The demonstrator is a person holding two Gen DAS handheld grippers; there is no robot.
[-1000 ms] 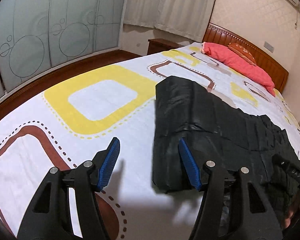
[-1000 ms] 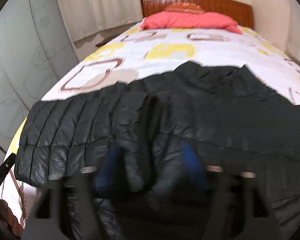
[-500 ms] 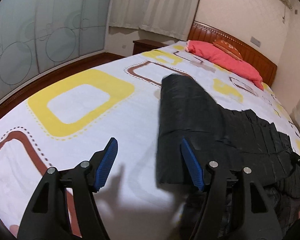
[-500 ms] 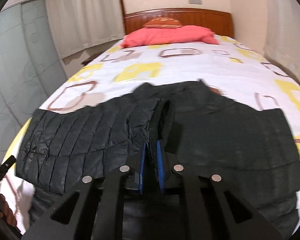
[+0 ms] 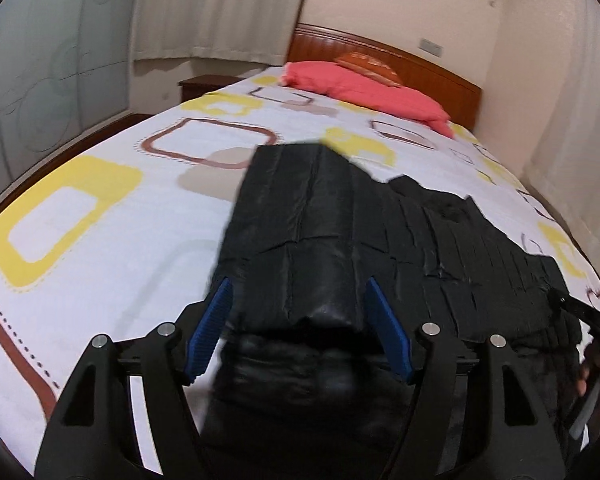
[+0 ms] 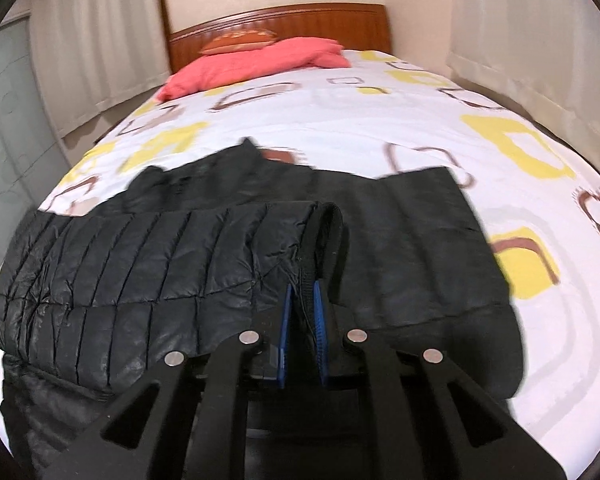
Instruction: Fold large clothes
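My right gripper (image 6: 302, 308) is pinching tight on the dark ribbed edge of the black puffer jacket (image 6: 148, 268), its blue fingers (image 6: 285, 332) pressing a thin strip of fabric between them. From that pinch the folded quilted layer is running off to the left of the right wrist view, lying over a smoother black panel that is spreading to the right.

My left gripper (image 5: 298, 328) is opening, its blue fingers (image 5: 212, 324) standing wide on either side of a thick folded bulge of the jacket (image 5: 300, 220); the fabric is sitting between them, but with the blur I am guessing the pads are not pressing on it.

The jacket is lying across the near end of the bed (image 5: 112, 216), its long axis running side to side, crosswise to the bed's length, with one folded end pointing up toward the headboard (image 6: 284, 20) in the left wrist view. The patterned sheet (image 6: 380, 120) is showing white with yellow and brown squares. A red pillow (image 6: 256, 60) is resting at the far end against the headboard.
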